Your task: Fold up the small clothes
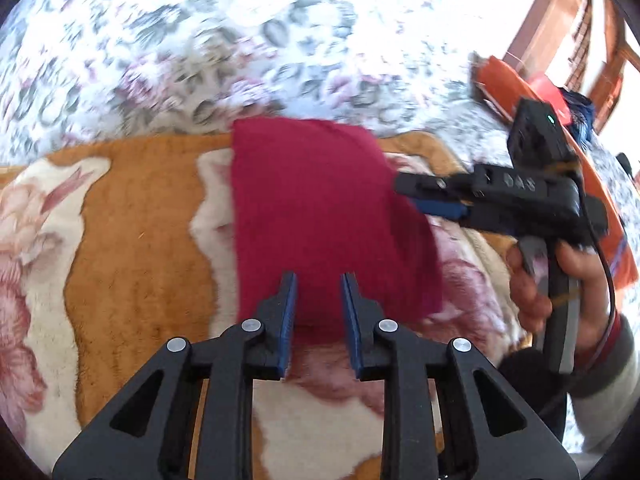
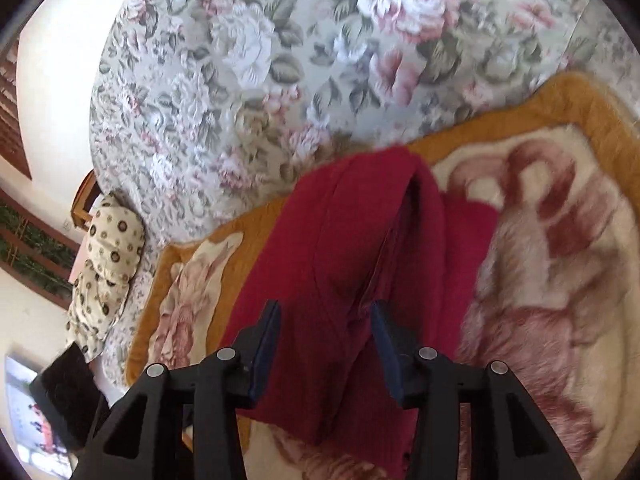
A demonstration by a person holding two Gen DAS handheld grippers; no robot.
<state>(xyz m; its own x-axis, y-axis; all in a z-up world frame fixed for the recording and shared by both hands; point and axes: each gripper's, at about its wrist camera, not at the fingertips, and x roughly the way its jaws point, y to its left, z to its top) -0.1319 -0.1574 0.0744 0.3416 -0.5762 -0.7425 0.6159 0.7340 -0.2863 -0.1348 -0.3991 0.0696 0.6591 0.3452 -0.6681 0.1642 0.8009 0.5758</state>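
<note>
Crimson garment [image 1: 320,216]: soft knit, folded into a rough rectangle on the plush orange-and-cream blanket [image 1: 132,216], at 12 o'clock from the left gripper.
Left gripper [image 1: 319,280]: jaws spread, over the cloth's near edge, holding nothing.
Handling: likely light and limp; it should drape and slip out of shape, so an edge or corner through all layers looks the best hold.
Right gripper [image 2: 326,312]: jaws spread, straddling a raised fold of the garment; seen from the left wrist at 3 o'clock, its tips at the cloth's right edge.
Surroundings: floral bedspread [image 2: 256,60] at 12 o'clock, spotted pillow [image 2: 108,268] at 9 o'clock, orange item [image 1: 516,84] at 2 o'clock.
Obstacles: none on the cloth; the fleecy blanket may drag it.
</note>
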